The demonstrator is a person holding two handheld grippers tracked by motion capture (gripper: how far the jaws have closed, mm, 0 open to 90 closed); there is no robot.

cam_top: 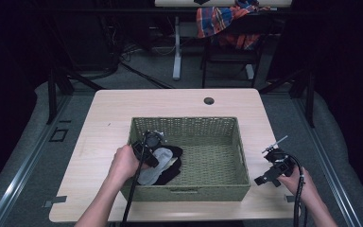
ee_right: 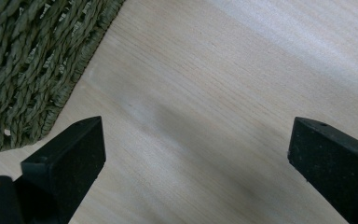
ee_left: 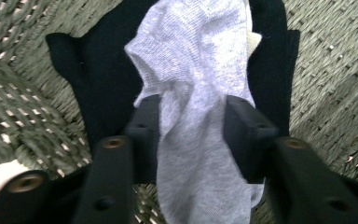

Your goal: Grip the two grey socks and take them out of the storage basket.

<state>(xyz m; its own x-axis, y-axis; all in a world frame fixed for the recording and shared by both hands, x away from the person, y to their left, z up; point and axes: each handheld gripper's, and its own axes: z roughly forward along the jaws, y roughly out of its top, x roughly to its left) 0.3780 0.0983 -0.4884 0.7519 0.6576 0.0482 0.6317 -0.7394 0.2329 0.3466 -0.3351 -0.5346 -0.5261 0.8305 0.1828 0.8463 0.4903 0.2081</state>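
Gripping the grey sock (ee_left: 193, 93) with my left gripper (ee_left: 192, 126): in the left gripper view the two black jaws stand on either side of the fabric, pinching it at a narrowed waist, so the cloth bunches between the pads. Sock's long axis runs straight away from the fingers, one end spreading wide beyond the fingertips, the other trailing back between the jaws toward the camera. It lies over a black garment (ee_left: 98, 79) that shows on both sides of the fingers, and a sliver of cream cloth (ee_left: 254, 42) peeks out past the far pad. All of it sits on the woven floor of the green basket (cam_top: 189, 193).

High view: left gripper (cam_top: 147, 147) is down inside the basket's left part, with the grey sock (cam_top: 157, 163) running from the fingers back toward my side of the table (cam_top: 123, 101).

Right gripper (ee_right: 196, 154): jaws spread wide, nothing between them, bare wood below. Basket wall (ee_right: 23, 60) stands just beyond the left fingertip, not touching. In the high view, the right gripper (cam_top: 275, 171) hangs outside the basket's right wall.
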